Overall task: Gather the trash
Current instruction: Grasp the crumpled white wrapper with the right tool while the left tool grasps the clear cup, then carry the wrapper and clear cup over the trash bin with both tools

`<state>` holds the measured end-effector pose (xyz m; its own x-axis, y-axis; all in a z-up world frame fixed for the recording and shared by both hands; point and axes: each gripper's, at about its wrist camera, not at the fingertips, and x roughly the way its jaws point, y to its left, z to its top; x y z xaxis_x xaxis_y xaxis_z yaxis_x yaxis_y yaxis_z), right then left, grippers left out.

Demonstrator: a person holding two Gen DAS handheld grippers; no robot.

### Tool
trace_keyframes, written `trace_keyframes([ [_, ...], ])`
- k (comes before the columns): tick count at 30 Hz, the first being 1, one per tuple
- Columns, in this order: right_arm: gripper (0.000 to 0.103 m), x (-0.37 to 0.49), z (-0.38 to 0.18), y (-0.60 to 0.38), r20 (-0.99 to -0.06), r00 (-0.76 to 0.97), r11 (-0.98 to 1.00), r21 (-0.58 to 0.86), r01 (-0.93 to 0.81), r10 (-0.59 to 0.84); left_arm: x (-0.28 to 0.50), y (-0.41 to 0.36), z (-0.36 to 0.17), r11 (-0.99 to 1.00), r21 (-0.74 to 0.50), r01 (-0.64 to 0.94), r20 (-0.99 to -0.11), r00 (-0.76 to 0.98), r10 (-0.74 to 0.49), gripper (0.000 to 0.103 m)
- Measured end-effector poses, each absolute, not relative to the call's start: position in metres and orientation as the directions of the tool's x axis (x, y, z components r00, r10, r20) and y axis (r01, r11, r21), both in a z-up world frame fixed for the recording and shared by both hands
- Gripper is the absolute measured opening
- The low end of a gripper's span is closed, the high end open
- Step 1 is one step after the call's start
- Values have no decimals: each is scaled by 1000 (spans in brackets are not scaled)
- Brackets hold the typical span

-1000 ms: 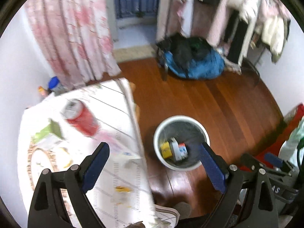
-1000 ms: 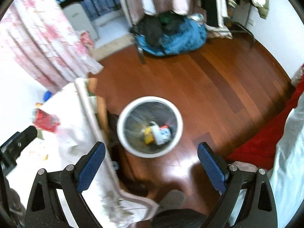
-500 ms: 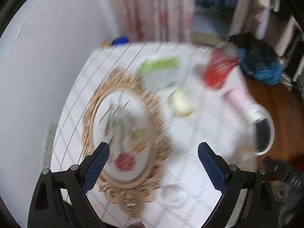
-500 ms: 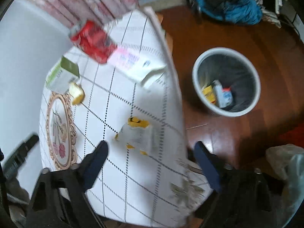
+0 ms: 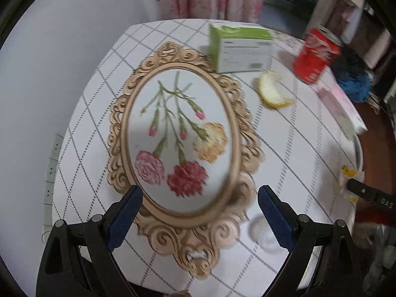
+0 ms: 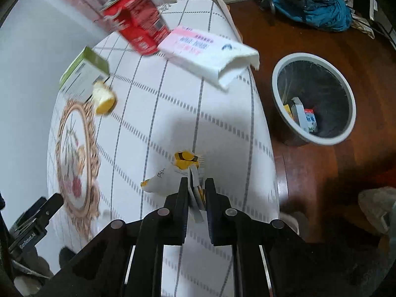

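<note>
Two grippers worked the checked worktop [image 6: 153, 128], and yours on the right [image 6: 196, 185] had its fingers [image 6: 183, 193] clenched on the near end of a crumpled white-and-yellow wrapper [image 6: 173, 173]. That wrapper ran away from the fingers toward the upper left of the right wrist view, its far end apparently resting on the cloth near the worktop's right-hand edge. Your left gripper [image 5: 199, 199] hung released, holding nothing, over an oval framed embroidery [image 5: 179, 146], well apart from the wrapper [image 5: 347, 179], which showed at the far right of the left wrist view. The right hand was plainly the nearer.

The bin [image 6: 313, 99] stood on the wooden floor [image 6: 309, 17] to the right of the worktop, ahead and to the right of the right fingers. It held at least three small cartons [image 6: 300, 117] at the bottom. Judged from this, the carry was a short swing rightward over the worktop's edge.

Left on the worktop were a red can [image 6: 138, 22], a tissue pack [image 6: 208, 52] overhanging the edge, a green-topped box [image 6: 83, 74] and a piece of peel [image 6: 104, 97].
</note>
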<state>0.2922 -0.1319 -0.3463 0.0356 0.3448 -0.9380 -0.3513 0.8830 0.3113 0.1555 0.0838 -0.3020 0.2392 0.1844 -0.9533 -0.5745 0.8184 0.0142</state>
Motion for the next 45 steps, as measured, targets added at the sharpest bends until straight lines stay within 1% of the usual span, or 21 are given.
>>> trace_keyframes([
  [3, 13, 269, -345, -145, -938, 26, 883, 316, -348, 346, 144, 64, -300, 843, -31, -537, -959, 255, 127, 95],
  [7, 13, 250, -348, -156, -942, 37, 887, 301, -349, 334, 136, 39, -312, 868, -78, -491, -967, 249, 54, 94],
  [15, 13, 243, -361, -164, -949, 39, 899, 284, -335, 314, 154, 8, -327, 898, -82, -432, -965, 260, 36, 94],
  [16, 13, 243, -361, -164, -949, 40, 899, 283, -334, 313, 157, 6, -330, 902, -81, -425, -965, 258, 35, 92],
  [17, 13, 243, -361, -164, -950, 40, 900, 281, -335, 311, 158, 4, -331, 903, -79, -422, -965, 259, 36, 88],
  [19, 13, 243, -360, -161, -951, 42, 901, 274, -337, 305, 162, 2, -334, 907, -73, -414, -967, 252, 37, 69],
  [20, 13, 243, -359, -160, -952, 43, 900, 272, -340, 304, 164, 2, -336, 909, -72, -411, -968, 248, 35, 63],
  [22, 13, 243, -358, -158, -953, 44, 900, 268, -344, 301, 166, -1, -339, 913, -74, -401, -970, 242, 28, 37],
  [27, 13, 242, -355, -157, -953, 46, 896, 265, -358, 300, 165, -3, -337, 918, -57, -392, -963, 264, 53, 37],
  [34, 13, 241, -344, -154, -950, 65, 887, 260, -382, 307, 160, -2, -321, 917, -15, -398, -948, 298, 114, 37],
  [38, 13, 241, -329, -152, -943, 88, 877, 260, -403, 320, 165, 0, -300, 913, 15, -407, -928, 333, 164, 37],
  [45, 13, 254, -289, -164, -910, 147, 862, 300, -408, 387, 176, -4, -254, 917, -4, -398, -890, 419, 178, 37],
])
